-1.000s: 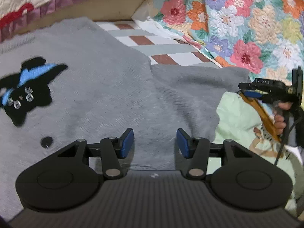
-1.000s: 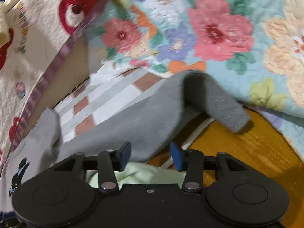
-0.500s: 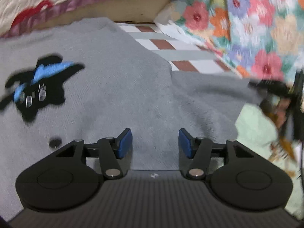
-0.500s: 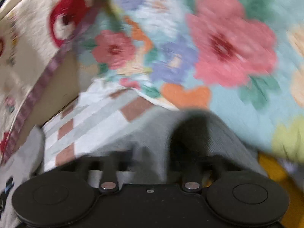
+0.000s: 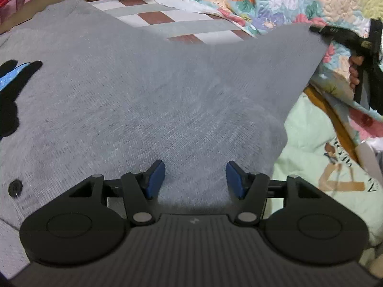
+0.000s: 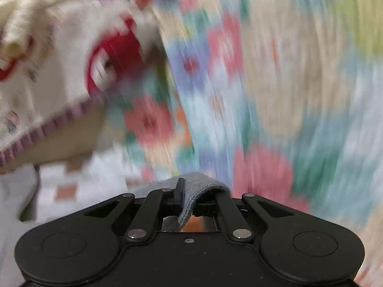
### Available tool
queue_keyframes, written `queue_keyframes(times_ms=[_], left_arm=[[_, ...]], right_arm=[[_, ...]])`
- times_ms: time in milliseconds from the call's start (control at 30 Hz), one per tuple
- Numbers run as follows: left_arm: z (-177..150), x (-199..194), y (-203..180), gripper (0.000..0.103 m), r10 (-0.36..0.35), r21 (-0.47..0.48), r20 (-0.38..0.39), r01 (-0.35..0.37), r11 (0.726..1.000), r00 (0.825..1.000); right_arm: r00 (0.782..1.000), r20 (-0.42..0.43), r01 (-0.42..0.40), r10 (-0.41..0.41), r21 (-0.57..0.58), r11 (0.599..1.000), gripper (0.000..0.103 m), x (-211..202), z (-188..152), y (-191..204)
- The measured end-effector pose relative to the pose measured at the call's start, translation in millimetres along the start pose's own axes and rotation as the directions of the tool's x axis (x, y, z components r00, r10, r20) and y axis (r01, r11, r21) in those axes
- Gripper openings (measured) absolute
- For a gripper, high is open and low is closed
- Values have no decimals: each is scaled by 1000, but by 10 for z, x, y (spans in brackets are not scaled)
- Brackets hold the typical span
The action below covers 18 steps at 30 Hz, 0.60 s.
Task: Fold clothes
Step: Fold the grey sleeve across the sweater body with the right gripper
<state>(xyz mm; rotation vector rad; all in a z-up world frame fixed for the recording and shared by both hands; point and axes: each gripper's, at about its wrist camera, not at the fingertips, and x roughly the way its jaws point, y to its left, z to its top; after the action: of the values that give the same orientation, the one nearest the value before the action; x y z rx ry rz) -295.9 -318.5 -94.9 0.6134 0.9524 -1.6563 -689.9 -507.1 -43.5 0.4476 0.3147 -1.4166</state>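
— What does your left wrist view give?

— My left claw stands spread, blue pads clear of the grey sweater just beneath it. The sweater lies on the checked bedsheet, its black-and-blue patch far left of the claw. Its sleeve is lifted to the right, up to my right claw.

— And the right wrist view?

— Badly blurred. My right claw is pressed together, pinching the sleeve's cuff, with the floral quilt behind it.
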Motion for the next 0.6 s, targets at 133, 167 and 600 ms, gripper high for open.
queue_keyframes(times_ms=[133, 167, 600], left_arm=[[13, -14, 29, 57, -8, -36, -3, 8, 999, 1000], [25, -10, 34, 57, -7, -37, -7, 7, 999, 1000], [16, 36, 30, 60, 25, -53, -16, -25, 998, 1000]], right_arm=[[997, -50, 68, -65, 64, 996, 4, 118, -129, -6], [996, -53, 80, -78, 40, 996, 4, 132, -123, 28], [994, 107, -1, 10, -85, 996, 7, -154, 215, 238]])
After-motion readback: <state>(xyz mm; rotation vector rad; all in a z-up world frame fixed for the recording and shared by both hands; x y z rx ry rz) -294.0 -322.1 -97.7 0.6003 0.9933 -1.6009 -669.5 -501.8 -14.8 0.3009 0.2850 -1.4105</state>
